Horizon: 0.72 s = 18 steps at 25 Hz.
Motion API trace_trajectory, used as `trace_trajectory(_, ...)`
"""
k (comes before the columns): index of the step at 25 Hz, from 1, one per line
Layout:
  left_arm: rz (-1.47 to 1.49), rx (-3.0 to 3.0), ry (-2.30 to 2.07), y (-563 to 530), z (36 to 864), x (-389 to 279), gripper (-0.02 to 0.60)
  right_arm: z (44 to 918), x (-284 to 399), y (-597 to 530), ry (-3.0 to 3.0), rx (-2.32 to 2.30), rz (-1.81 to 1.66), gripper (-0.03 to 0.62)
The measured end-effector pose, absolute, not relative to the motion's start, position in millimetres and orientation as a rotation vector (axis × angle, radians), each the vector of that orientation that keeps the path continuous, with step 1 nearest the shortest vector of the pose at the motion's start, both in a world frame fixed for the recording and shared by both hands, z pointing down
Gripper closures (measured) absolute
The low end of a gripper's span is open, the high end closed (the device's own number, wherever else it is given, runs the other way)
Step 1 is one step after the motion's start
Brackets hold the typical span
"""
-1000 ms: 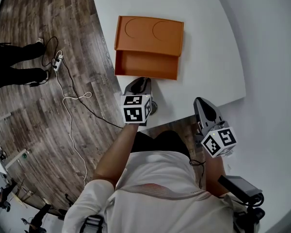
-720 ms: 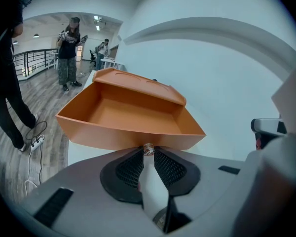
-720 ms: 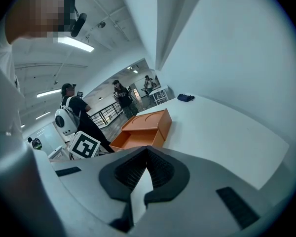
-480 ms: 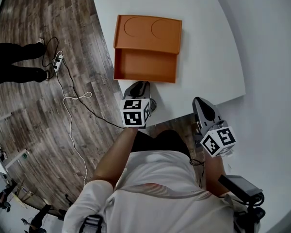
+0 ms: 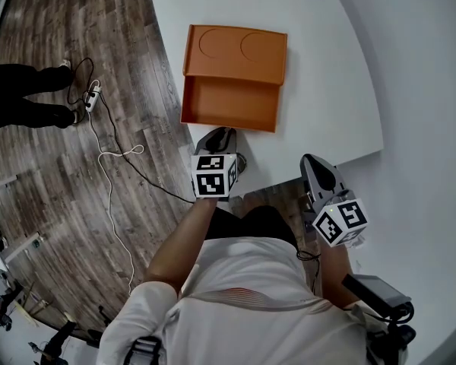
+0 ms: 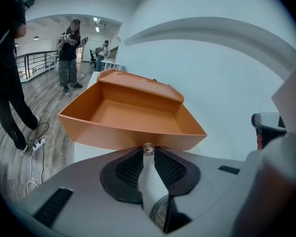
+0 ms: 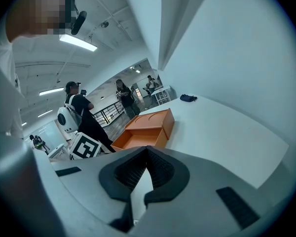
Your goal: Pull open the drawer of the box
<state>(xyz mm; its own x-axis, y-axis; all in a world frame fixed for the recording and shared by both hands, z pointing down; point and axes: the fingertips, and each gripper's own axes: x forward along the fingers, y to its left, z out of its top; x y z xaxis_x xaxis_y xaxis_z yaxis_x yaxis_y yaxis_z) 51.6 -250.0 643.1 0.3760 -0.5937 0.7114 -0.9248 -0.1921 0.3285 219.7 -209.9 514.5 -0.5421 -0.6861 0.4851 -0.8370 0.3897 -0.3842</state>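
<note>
Our left tool (image 6: pixel 148 154) grips the knob (image 6: pixel 148 148) of the drawer (image 5: pixel 229 106), which stands open near the desk (image 5: pixel 327 90) edge (right tool (image 7: pixel 147 151) clenched, empty). A harder pull could drag the whole box (image 5: pixel 235 52) off.

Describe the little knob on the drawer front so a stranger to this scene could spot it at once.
On the white table sits an orange box with its drawer slid out toward the person. At the middle of the drawer's front wall is a knob, pinched between the tips of the left hand-held gripper. It is the only shiny silvery piece on plain orange.
</note>
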Motion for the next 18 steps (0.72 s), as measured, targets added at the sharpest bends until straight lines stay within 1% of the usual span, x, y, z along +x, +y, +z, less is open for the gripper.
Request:
trace_trajectory(5, 0.554, 1.92, -1.258, -246, 645, 53, 0.499, 516, 219, -209, -2.411, 1.355, 0.866, 0.591)
trace_trajectory(8, 0.525, 1.942, -1.251, -239, 630, 41, 0.499, 505, 211, -209, -2.421, 1.375, 0.838, 0.591)
trace_trajectory(15, 0.314, 2.238, -1.192, -242, 538, 13, 0.502, 473, 174, -193, -2.43, 1.461, 0.758, 0.591)
trace_trajectory(18, 0.257, 2.339, -1.167, -240, 504, -4, 0.526, 463, 152, -176, -2.426, 1.522, 0.733, 0.591)
